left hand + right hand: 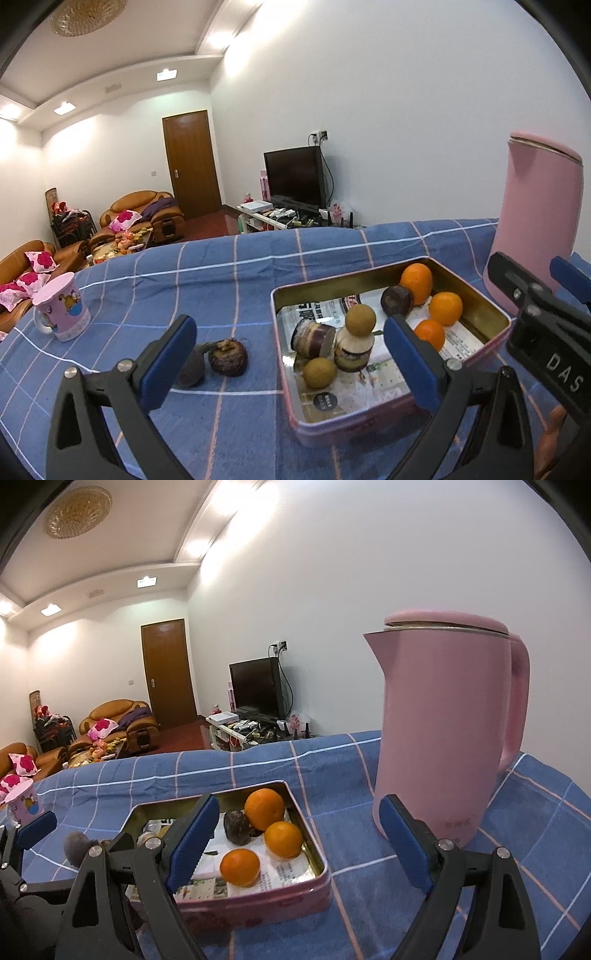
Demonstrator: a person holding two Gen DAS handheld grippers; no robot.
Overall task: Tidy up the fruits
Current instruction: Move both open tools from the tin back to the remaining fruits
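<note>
Setting: a table under a blue checked cloth point(236, 266), a living room behind it.
My left claw point(291, 354): its blue pads stand wide apart and grip nothing; the left pad sits in front of the loose pieces on the cloth, the right pad over the tin's near half.
My right claw point(299, 834): spread wide and empty, with the tin's right end and bare cloth showing between its pads.
Tin point(480, 314): a shallow pink box lined with printed paper, resting on the cloth just beside the pink kettle point(443, 723).
Oranges: three point(240, 867) point(283, 839) point(264, 808) grouped at the tin's far right end, a dark round fruit point(236, 826) touching them.
Other fruit in the tin: two small tan fruits point(360, 320) point(319, 373) and two stubby, dark-banded cut pieces point(314, 338), crowded at the near left.
Outside the tin: two dark purplish pieces point(228, 357) side by side on the cloth, to its left.
Far left: a pink cartoon cup point(62, 312) standing upright, well apart from the fruit.
</note>
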